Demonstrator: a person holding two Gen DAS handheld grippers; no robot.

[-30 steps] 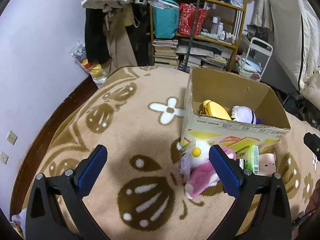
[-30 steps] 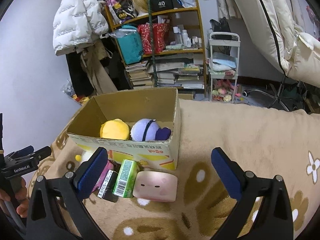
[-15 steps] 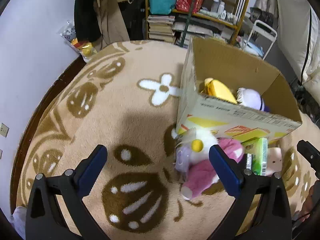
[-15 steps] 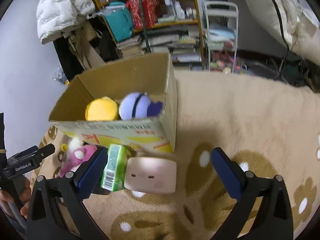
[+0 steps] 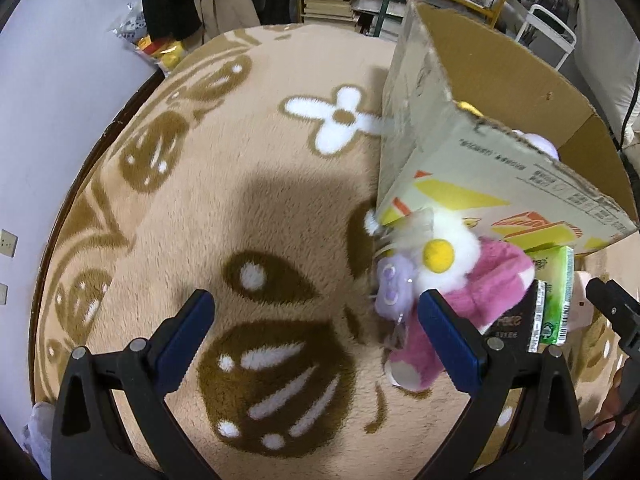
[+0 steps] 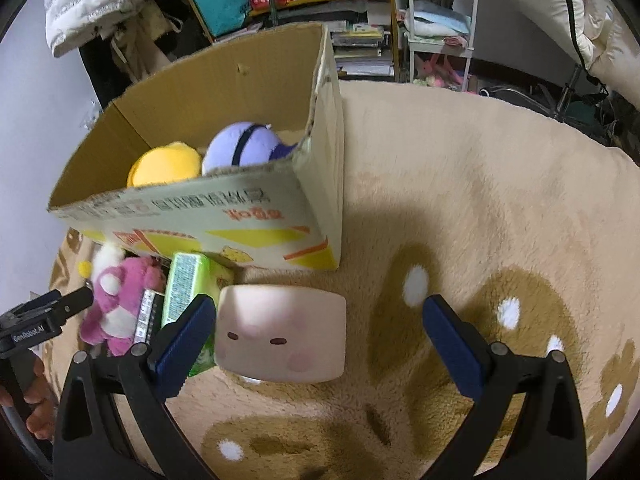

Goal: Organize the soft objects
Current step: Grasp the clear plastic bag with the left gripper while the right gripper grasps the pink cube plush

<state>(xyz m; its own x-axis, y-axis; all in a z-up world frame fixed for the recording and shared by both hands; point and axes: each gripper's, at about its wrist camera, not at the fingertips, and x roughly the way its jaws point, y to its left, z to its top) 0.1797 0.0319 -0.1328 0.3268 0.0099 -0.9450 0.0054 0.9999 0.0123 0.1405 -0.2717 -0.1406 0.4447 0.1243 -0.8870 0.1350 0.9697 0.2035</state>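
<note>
On the patterned beige blanket, a cardboard box held a yellow plush and a purple ball plush. Against its front wall lay a pale face cushion, a pink-and-white plush and a green tissue pack. Both the right hand-held gripper and left hand-held gripper were spread wide and empty. The cushion looked wider than a shallow pinch would secure, so it could slip; the right gripper's left finger might also snag the tissue pack.
</note>
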